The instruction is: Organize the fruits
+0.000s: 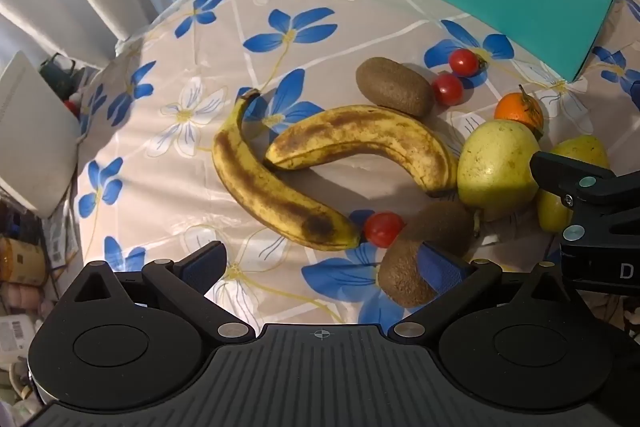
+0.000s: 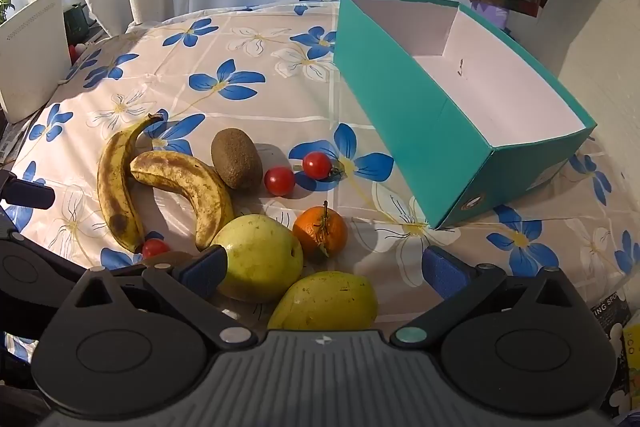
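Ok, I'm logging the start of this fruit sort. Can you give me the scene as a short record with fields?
surface: round table with a flowered cloth
container: teal box, open top, nothing inside
bananas: two, touching
kiwis: one beyond the bananas; two by the left gripper
tomatoes: three
pears: two
orange: one
left gripper: open, holding nothing
right gripper: open, over the pears

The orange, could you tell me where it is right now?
In the right wrist view the orange sits on the tablecloth near centre, just right of the round pear, left of the teal box.
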